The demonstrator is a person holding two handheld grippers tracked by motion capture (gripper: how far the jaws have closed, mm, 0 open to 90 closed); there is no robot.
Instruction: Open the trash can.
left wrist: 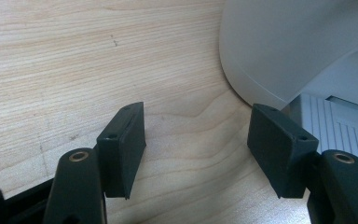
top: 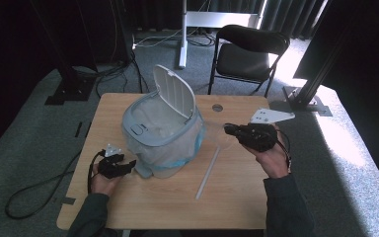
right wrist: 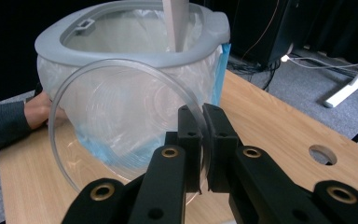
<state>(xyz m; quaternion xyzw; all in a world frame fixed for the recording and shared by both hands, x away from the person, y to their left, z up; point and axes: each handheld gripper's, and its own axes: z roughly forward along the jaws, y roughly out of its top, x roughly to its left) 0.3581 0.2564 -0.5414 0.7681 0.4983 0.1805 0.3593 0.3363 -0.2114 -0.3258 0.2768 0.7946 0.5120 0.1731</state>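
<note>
A grey bin [top: 150, 129] with its lid [top: 175, 91] tipped up stands left of the table's middle, lined with a clear and blue bag. My right gripper [top: 228, 130] is just right of the bin, shut on the rim of a clear plastic cup [top: 213, 137]. In the right gripper view the jaws [right wrist: 201, 114] pinch the cup's [right wrist: 121, 121] wall, its mouth facing the camera and the bin [right wrist: 135, 58] behind it. My left gripper [top: 128, 164] rests by the bin's base, open. The left gripper view has bare wood between the gripper's [left wrist: 196, 128] jaws and the bin's foot [left wrist: 279, 42] at upper right.
A long clear straw [top: 207, 173] lies on the wooden table [top: 237, 202] right of the bin. A round cable hole [top: 217, 107] sits near the far edge. A black chair [top: 249, 49] stands beyond the table. Cables trail on the floor at left.
</note>
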